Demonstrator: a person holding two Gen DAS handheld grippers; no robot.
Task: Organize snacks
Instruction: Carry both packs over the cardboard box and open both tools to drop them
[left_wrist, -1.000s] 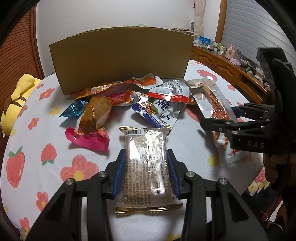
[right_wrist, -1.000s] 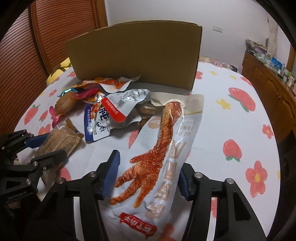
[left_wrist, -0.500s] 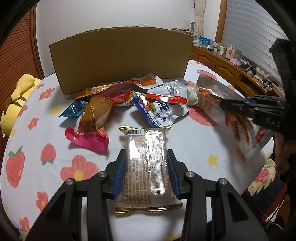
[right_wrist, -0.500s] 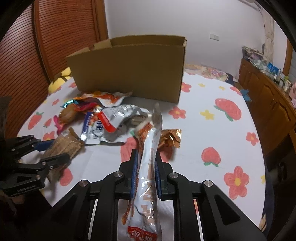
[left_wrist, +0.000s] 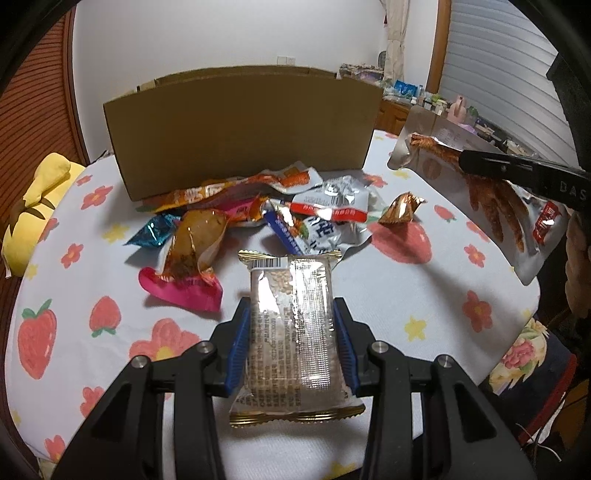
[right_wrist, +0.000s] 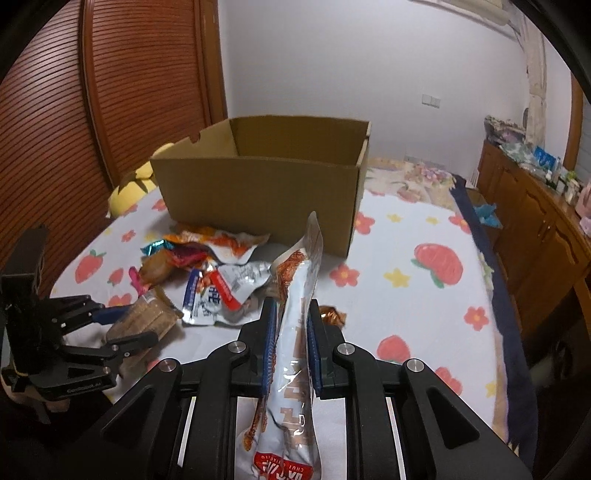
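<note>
Above the table, right fingers (right_wrist: 291, 345) pinch a silvery chicken-foot pouch (right_wrist: 295, 314); left fingers (left_wrist: 291, 334) clamp a clear cracker pack (left_wrist: 291, 332).

Home room, wooden sideboard (right_wrist: 535, 236), floral tablecloth (left_wrist: 424, 295)

brown box (right_wrist: 258, 192) | white strawberry-flower tablecloth (left_wrist: 424, 295) | pink packet (left_wrist: 184, 291)

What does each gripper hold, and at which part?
Left gripper clamps the cracker pack across its long sides. Right gripper pinches the chicken-foot pouch at mid-length, across its flat faces.
</note>
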